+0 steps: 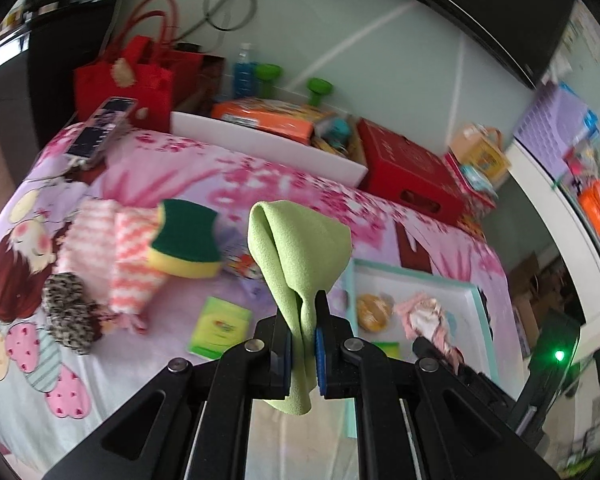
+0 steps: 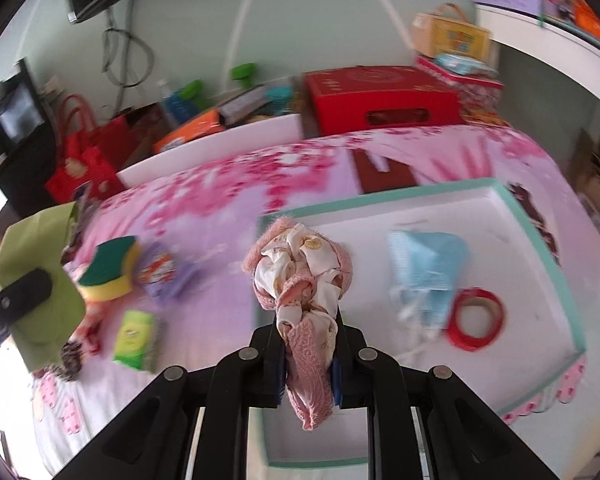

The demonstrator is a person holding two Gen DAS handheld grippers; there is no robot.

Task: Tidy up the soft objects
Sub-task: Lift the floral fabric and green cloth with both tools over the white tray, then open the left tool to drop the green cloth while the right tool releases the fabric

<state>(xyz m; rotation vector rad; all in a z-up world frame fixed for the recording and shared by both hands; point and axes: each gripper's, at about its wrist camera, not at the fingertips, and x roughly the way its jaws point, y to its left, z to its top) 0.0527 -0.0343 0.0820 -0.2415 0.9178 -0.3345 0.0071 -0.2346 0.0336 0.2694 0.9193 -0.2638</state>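
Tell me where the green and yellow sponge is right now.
In the left wrist view the sponge lies on the pink bedspread, left of the held green cloth, resting against the pink striped towel.

Green cloth: lower part hidden between left tool pads. Green packet: label blurred, unreadable. Tray: near edge hidden behind right tool.
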